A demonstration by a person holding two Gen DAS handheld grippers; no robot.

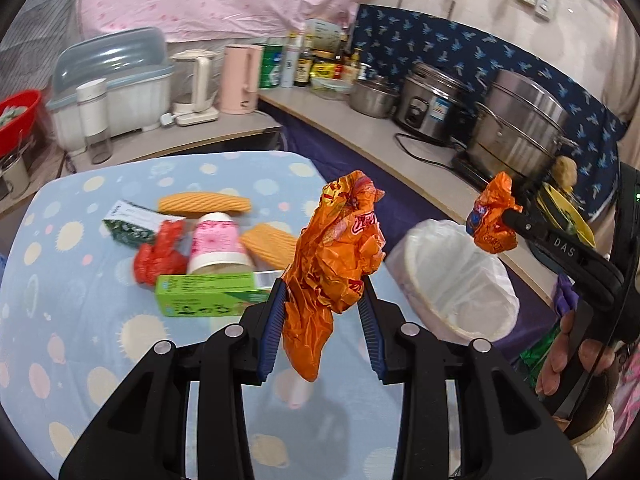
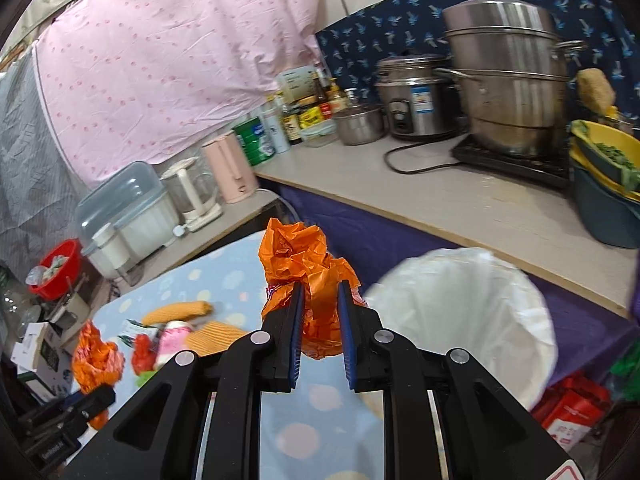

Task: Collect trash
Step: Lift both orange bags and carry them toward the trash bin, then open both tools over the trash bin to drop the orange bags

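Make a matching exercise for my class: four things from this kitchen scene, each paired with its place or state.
Things:
1. large orange wrapper
2. small orange wrapper
3. green box
4. white-lined bin

Places or states:
A. lying on the spotted table cloth
B. open, beside the table
C. held in the left claw
D. held in the right claw

Pairs: 1-C, 2-D, 3-A, 4-B

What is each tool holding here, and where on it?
Left tool: orange wrapper, pinched at its lower middle. Right tool: smaller crumpled orange wrapper, pinched across its middle.
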